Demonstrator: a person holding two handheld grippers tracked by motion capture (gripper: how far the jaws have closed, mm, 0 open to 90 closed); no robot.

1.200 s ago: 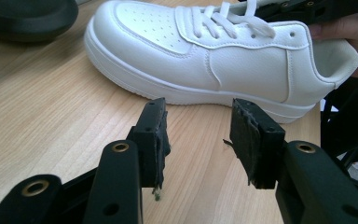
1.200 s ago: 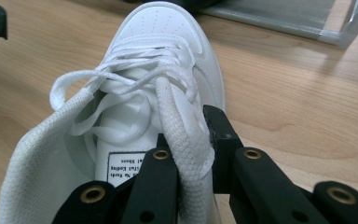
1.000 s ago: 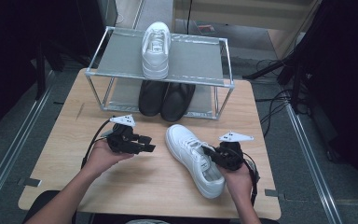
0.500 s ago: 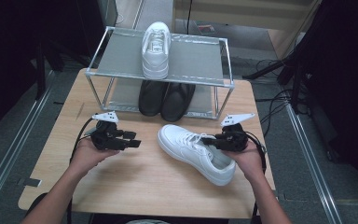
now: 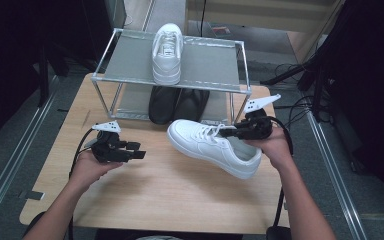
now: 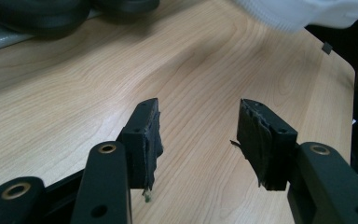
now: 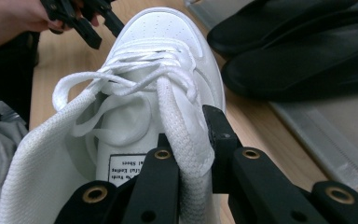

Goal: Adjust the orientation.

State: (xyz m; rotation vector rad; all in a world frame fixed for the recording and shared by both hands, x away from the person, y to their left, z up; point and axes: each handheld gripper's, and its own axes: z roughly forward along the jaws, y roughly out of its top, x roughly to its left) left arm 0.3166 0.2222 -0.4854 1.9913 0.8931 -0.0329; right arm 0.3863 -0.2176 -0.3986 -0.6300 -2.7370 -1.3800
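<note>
My right gripper (image 5: 230, 131) is shut on the side wall of a white sneaker (image 5: 211, 146) and holds it tilted above the wooden table (image 5: 180, 200), toe toward the left. In the right gripper view the jaws (image 7: 189, 140) pinch the sneaker (image 7: 158, 56) beside its laces. My left gripper (image 5: 139, 152) hovers left of the sneaker's toe. Its jaws (image 6: 198, 135) have just been opening and stand open with nothing between them. A second white sneaker (image 5: 167, 52) sits on top of the shoe rack (image 5: 215, 65).
A pair of black shoes (image 5: 177, 102) lies on the rack's lower shelf, just behind the held sneaker; they appear in the right gripper view as black shoes (image 7: 298, 51). Cables trail over the table's left side. Bare wood spreads across the table's front half.
The right hand has lifted the sneaker off the table and carried it back toward the rack. The left gripper has drawn away to the left, clear of the sneaker.
</note>
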